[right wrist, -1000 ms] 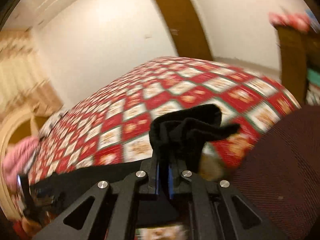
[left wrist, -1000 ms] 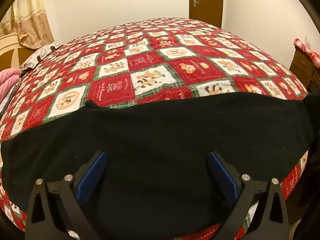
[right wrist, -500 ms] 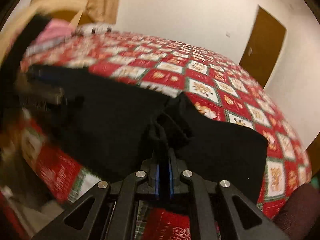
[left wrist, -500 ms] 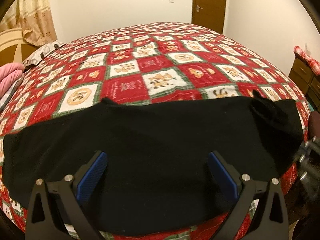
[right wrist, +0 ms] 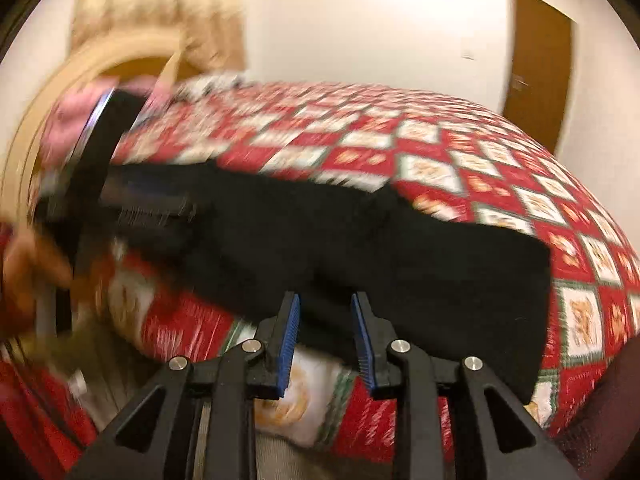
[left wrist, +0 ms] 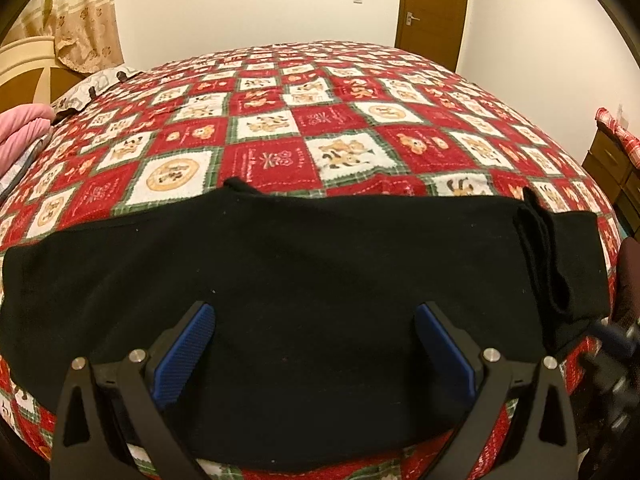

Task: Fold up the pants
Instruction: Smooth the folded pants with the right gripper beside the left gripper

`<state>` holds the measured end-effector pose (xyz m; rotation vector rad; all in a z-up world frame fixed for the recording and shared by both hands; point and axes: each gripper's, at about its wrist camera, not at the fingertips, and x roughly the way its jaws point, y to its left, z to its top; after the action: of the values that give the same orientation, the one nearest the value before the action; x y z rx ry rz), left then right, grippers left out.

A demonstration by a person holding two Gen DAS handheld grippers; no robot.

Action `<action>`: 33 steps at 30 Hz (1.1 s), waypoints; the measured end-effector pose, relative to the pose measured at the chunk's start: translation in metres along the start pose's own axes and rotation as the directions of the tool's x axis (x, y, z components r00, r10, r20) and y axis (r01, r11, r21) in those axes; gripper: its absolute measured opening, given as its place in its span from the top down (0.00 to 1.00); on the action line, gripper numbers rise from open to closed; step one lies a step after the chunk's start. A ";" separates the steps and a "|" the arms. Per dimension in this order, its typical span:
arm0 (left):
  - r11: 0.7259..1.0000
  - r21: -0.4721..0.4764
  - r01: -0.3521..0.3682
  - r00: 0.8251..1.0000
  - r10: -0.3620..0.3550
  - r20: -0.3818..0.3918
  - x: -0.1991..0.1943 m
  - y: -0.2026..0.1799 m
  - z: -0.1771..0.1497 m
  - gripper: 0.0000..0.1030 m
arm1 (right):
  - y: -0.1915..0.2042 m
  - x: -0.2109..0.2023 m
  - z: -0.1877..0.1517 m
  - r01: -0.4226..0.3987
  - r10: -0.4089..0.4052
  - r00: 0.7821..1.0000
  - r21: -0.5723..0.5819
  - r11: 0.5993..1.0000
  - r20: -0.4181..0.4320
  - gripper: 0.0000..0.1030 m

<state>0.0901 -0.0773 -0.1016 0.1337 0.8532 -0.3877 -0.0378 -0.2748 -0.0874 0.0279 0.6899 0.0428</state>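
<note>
Black pants (left wrist: 300, 272) lie flat across the near edge of the bed's red patchwork quilt (left wrist: 340, 120), with a turned-over ridge of cloth (left wrist: 540, 248) near their right end. My left gripper (left wrist: 314, 312) hangs open just above the middle of the pants, nothing between its blue pads (left wrist: 184, 344). The right gripper (right wrist: 325, 300) is at the pants' near edge (right wrist: 400, 248). Its jaws are opening, and the pads stand apart from the cloth behind them. In the left wrist view it shows as a blur at the right edge (left wrist: 616, 336).
Pink bedding (left wrist: 20, 132) and a cream headboard (left wrist: 24, 76) sit at the left. A wooden door (left wrist: 436, 8) stands behind the bed and a dresser (left wrist: 612, 172) at the right. A dark maroon surface (right wrist: 600, 420) fills the lower right of the right wrist view.
The right gripper swung down to the bed with the bunched pants end, laid it on the pants and parted its jaws off the cloth. The left gripper stayed open over the pants.
</note>
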 end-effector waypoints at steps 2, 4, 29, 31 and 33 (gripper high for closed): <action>1.000 0.001 -0.002 1.000 0.002 -0.003 0.000 -0.001 0.000 0.00 | -0.003 0.005 0.004 0.025 -0.025 1.000 0.007 1.000 0.010 0.72; 1.000 0.009 -0.003 1.000 0.003 -0.002 -0.001 -0.002 0.000 0.00 | 0.003 0.013 0.004 0.028 -0.028 1.000 -0.024 0.999 0.004 0.72; 1.000 0.026 -0.009 1.000 0.009 0.000 -0.003 -0.003 -0.001 0.00 | 0.036 0.020 -0.008 0.033 -0.038 0.999 -0.162 0.986 -0.027 0.72; 1.000 0.015 -0.006 1.000 0.006 0.002 -0.004 -0.001 0.000 0.00 | 0.037 0.012 -0.005 0.057 -0.055 0.998 -0.151 0.987 0.022 0.37; 1.000 0.007 -0.001 1.000 0.001 0.000 -0.003 -0.001 0.000 0.00 | 0.039 0.008 -0.002 0.093 -0.083 0.994 -0.148 0.985 0.070 0.30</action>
<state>0.0879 -0.0771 -0.0996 0.1402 0.8520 -0.3899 -0.0339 -0.2355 -0.0922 -0.1461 0.6221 0.0092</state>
